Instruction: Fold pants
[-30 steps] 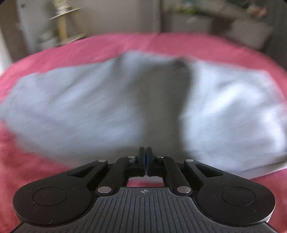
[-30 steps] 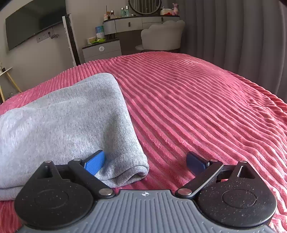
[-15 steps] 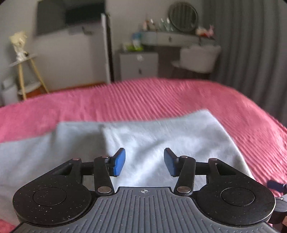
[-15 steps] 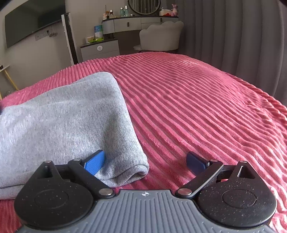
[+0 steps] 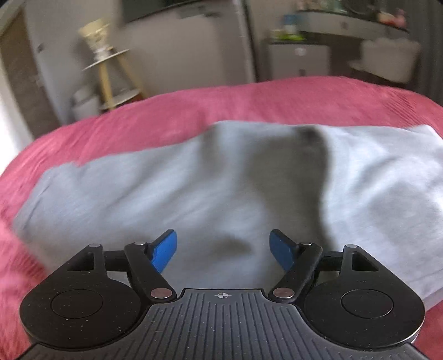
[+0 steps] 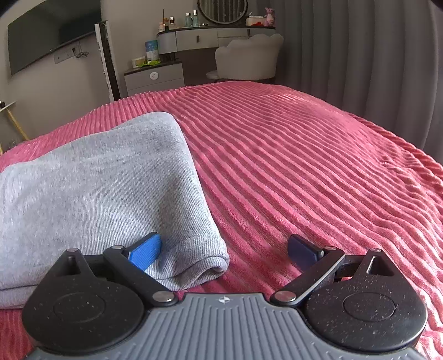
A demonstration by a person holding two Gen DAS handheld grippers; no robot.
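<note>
The grey pants lie folded on the pink ribbed bedspread. In the left wrist view, which is blurred, my left gripper is open and empty just above the cloth, which has a dark crease down its middle. In the right wrist view the pants form a thick folded stack at the left. My right gripper is open and empty at the stack's near right corner, with its left finger against the cloth and its right finger over the bedspread.
Beyond the bed stand a wooden stool with a vase, a white cabinet, a dressing table with a round mirror, a white chair, a wall television and grey curtains.
My left gripper went from shut to open, let go of the pants, and its view swung across the room and back to the cloth. The right gripper stayed open and barely moved.
</note>
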